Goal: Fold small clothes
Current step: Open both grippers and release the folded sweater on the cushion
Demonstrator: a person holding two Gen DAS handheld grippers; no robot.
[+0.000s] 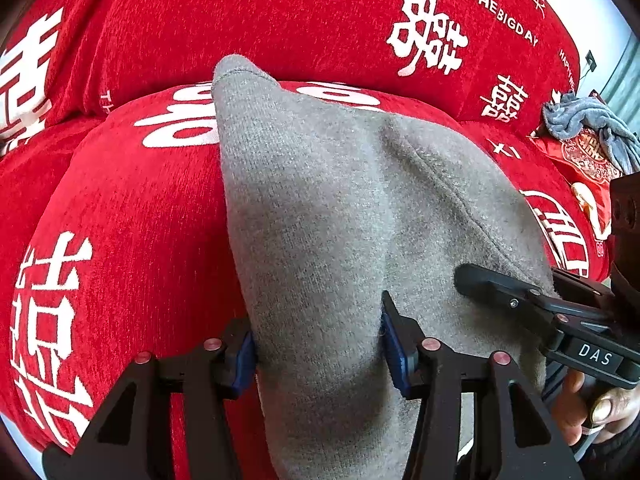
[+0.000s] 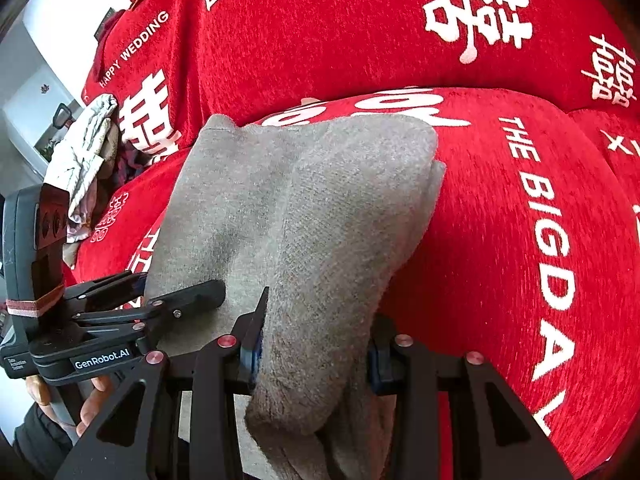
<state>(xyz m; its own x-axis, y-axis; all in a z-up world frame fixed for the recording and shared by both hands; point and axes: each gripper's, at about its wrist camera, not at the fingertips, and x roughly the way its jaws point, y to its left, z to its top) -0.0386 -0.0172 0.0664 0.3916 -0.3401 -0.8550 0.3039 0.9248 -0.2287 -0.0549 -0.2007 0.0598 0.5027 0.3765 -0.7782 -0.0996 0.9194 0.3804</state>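
Observation:
A grey knitted garment [image 1: 320,208] lies on a red sofa cushion [image 1: 132,220] with white characters. My left gripper [image 1: 318,344] is shut on the garment's near left part, cloth bunched between its blue pads. My right gripper [image 2: 314,352] is shut on the garment's near right part [image 2: 304,220], which drapes down between its fingers. The right gripper also shows in the left wrist view [image 1: 500,288], its finger lying on the cloth. The left gripper shows in the right wrist view [image 2: 180,296], at the cloth's left edge.
The red sofa backrest [image 1: 240,20] rises behind the cushion. A crumpled grey-blue garment [image 1: 588,124] lies on the sofa at the right of the left wrist view. A pale patterned garment [image 2: 88,152] lies at the sofa's left end in the right wrist view.

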